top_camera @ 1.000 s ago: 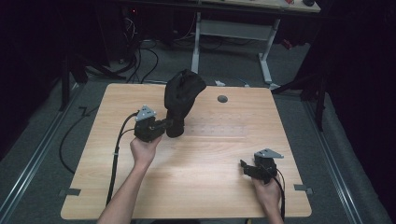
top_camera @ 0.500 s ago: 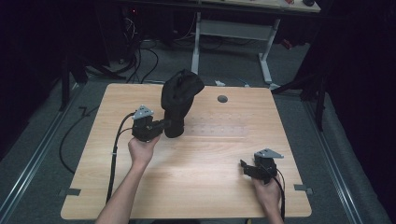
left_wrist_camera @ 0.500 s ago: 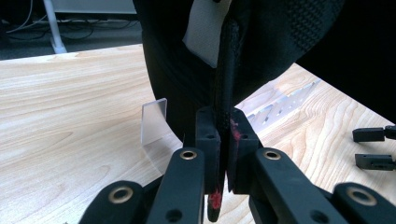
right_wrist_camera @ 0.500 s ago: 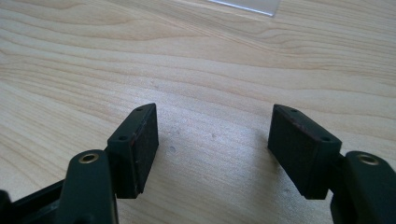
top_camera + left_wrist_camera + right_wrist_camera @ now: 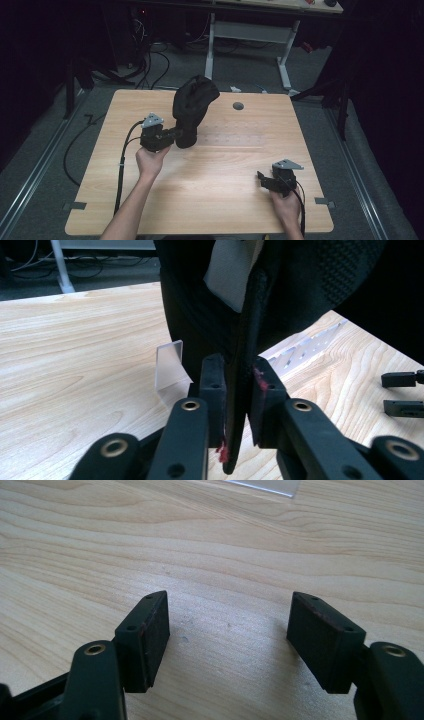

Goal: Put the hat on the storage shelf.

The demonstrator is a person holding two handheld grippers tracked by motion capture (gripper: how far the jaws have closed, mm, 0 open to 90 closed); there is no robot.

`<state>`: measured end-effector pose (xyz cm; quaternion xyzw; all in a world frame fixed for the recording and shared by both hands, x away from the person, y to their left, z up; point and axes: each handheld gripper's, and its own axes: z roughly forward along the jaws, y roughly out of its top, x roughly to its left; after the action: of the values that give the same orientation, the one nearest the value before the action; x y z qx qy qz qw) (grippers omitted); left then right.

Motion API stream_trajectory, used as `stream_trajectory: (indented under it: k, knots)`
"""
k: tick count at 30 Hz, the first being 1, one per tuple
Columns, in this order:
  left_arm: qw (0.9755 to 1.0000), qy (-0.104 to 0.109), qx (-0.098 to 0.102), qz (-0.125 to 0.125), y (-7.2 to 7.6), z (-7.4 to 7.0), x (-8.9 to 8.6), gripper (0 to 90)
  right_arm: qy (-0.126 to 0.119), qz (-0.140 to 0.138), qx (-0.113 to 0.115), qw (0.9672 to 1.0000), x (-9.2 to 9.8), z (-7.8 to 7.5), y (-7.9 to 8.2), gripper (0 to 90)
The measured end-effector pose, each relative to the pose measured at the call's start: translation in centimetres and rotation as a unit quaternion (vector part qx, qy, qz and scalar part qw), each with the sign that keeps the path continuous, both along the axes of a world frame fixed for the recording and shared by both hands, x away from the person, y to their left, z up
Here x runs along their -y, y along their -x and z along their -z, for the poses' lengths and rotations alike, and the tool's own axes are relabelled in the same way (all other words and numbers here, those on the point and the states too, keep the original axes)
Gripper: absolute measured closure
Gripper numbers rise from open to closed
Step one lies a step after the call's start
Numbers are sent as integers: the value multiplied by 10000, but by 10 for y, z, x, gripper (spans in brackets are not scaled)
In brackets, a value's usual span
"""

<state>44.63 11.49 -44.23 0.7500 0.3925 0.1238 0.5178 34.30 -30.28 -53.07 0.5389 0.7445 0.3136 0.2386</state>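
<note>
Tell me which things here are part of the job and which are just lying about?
In the job: black cap, its brim between the jaws of the left gripper, which have just been opening.
Lying about: clear plastic piece; grey round plug; floor cables; right gripper, open, idle.

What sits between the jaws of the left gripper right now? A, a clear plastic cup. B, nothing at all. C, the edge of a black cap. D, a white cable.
C: in the left gripper view the thin dark edge of the black cap runs down between the jaws of the left gripper, which have just been opening with the edge between them.
</note>
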Motion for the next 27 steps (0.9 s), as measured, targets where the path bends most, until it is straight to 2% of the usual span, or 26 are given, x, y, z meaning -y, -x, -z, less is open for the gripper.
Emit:
stream_trajectory:
  k: [4, 5, 6, 10, 23, 27]
  knots:
    - [10000, -1, -16, -28, 1, -1, -1, 670, 0, -1, 0, 10000, 0, 0, 0, 335]
    - [10000, 3, -8, -46, 1, -2, -1, 670, 0, -1, 0, 10000, 0, 0, 0, 335]
    - [10000, 8, -12, -64, 2, -3, -2, 613, 0, 0, 0, 10000, 0, 0, 0, 335]
    - [9999, -59, -67, -104, 4, -5, -3, 517, -1, 0, 0, 10000, 0, 0, 0, 335]
    - [9996, -242, -80, -84, 14, -10, -7, 416, 0, 0, 0, 10000, 0, 0, 0, 335]
    - [9997, -226, -107, -79, 19, -12, -13, 393, 0, -1, 0, 10000, 0, 0, 0, 335]
